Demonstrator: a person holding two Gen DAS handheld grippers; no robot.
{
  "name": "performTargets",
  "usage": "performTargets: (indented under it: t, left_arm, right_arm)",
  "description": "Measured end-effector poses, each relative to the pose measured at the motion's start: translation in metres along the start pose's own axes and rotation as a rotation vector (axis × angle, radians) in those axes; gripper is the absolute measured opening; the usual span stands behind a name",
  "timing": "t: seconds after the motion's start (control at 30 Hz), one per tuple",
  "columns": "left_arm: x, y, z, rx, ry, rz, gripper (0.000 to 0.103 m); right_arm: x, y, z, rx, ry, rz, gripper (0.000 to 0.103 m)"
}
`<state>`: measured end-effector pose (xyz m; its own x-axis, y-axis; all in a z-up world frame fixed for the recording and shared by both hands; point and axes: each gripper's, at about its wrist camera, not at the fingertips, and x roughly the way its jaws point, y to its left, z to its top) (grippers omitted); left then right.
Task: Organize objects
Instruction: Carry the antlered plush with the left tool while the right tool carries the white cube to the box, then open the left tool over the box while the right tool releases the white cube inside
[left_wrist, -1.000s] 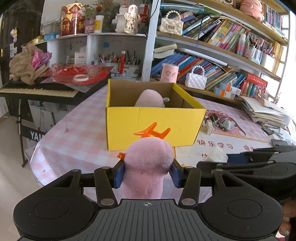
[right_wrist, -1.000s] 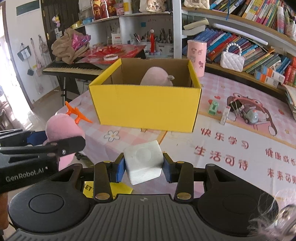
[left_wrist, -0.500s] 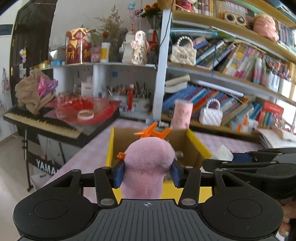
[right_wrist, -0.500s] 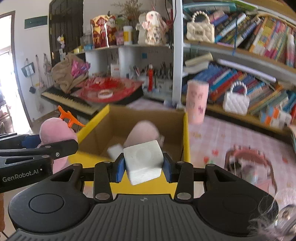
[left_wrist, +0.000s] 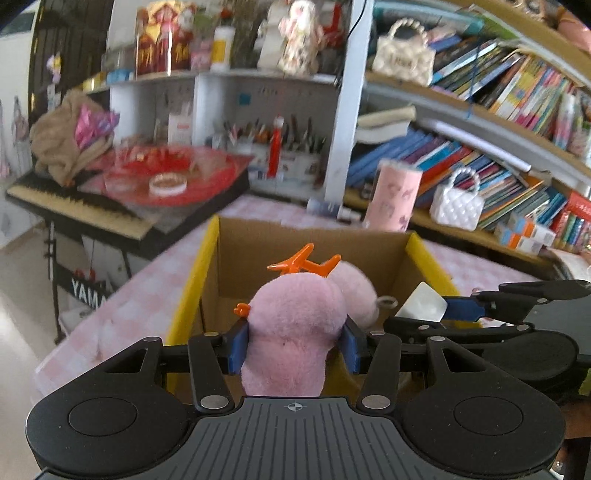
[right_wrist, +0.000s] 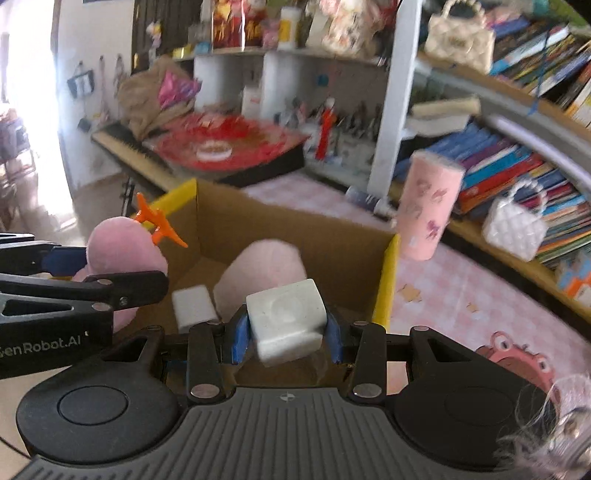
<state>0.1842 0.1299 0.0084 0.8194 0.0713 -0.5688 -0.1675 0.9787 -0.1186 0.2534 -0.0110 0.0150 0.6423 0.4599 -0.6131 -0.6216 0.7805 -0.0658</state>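
Left gripper (left_wrist: 293, 345): I have it clamped on 1 pink plush (left_wrist: 291, 332) with orange antlers, frame centre, over the box.
Right gripper (right_wrist: 286, 338): I grip 1 white block (right_wrist: 286, 319), lower centre.
Yellow box (right_wrist: 384, 280): 1, on the pink checked counter (right_wrist: 461, 291).
Inside the box: 1 second plush (right_wrist: 264, 271), 1 second white block (right_wrist: 194, 306).

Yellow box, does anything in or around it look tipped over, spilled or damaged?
Nothing stands out. The yellow box sits upright and intact, holding a pink plush and a white block. Both tongs hold their items over it.
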Motion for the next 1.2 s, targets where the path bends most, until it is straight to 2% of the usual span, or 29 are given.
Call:
performTargets:
  t: [0.17,0.27,0.4,0.53,0.63,0.77,0.87,0.97,1.2]
  left_arm:
    - [0.025,0.004,-0.004,-0.019,0.093,0.025,0.048]
    - [0.032,0.003,-0.006,-0.014,0.117,0.028,0.048]
    - [0.035,0.0,-0.007,0.001,0.128,0.044,0.049]
    - [0.037,-0.004,-0.009,0.029,0.13,0.055,0.05]
    - [0.035,-0.005,-0.008,0.03,0.13,0.063,0.052]
    - [0.023,-0.004,-0.003,0.0,0.09,0.047,0.058]
    - [0.008,-0.004,0.001,-0.001,0.032,0.062,0.072]
    - [-0.007,-0.003,0.006,-0.009,-0.022,0.046,0.078]
    - [-0.044,-0.006,-0.003,-0.038,-0.097,0.091,0.087]
  right_arm:
    - [0.026,-0.002,0.001,-0.055,0.084,0.039,0.038]
    - [0.035,-0.001,0.001,-0.108,0.111,0.045,0.038]
    - [0.04,-0.004,0.003,-0.138,0.123,0.053,0.038]
    - [0.045,0.003,0.001,-0.248,0.152,0.039,0.039]
    - [0.046,0.001,0.002,-0.252,0.155,0.044,0.04]
    - [0.044,-0.001,0.002,-0.227,0.143,0.042,0.045]
    - [0.035,-0.004,0.003,-0.184,0.101,0.026,0.048]
    - [0.023,-0.008,0.006,-0.139,0.059,0.026,0.051]
    - [-0.021,-0.007,0.007,-0.048,-0.06,-0.024,0.06]
